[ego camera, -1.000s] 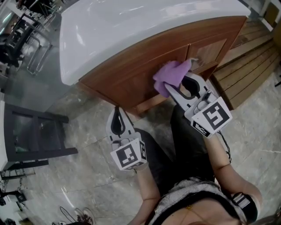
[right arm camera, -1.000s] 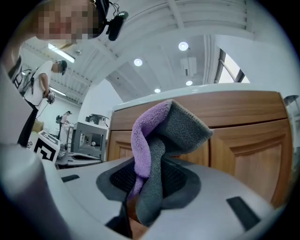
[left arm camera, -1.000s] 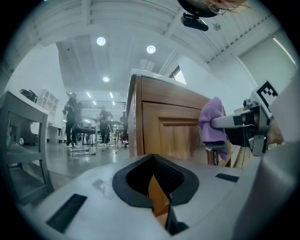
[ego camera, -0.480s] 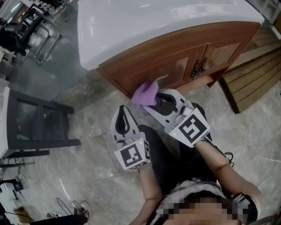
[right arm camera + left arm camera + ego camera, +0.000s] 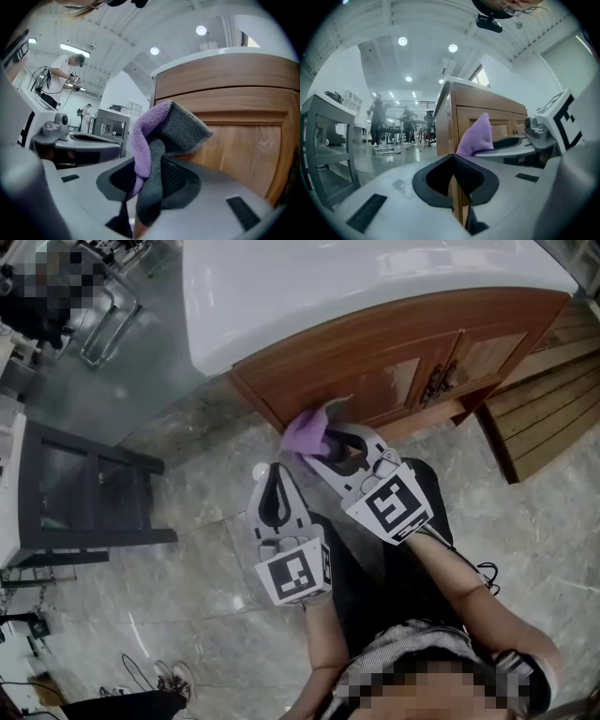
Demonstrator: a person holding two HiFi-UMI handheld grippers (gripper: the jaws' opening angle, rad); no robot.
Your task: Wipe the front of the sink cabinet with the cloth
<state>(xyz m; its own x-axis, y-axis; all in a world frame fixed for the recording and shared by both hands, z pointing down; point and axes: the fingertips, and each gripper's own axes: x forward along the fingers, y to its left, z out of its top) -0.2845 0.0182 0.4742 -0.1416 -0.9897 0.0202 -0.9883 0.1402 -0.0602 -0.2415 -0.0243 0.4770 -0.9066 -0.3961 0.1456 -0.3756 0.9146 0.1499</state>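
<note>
No readable text or labels anywhere.

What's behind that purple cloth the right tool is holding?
The brown wooden sink cabinet front, near one corner, under the white sink top. The purple cloth, pinched between the fingers of the right gripper, covers the patch of wood directly behind it.

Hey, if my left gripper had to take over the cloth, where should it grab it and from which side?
Probably pinch the free purple peak of the cloth that stands up above the right gripper, coming in from the left gripper's own side. The lower folds are clamped in the right jaws, and the cabinet sits just behind.
</note>
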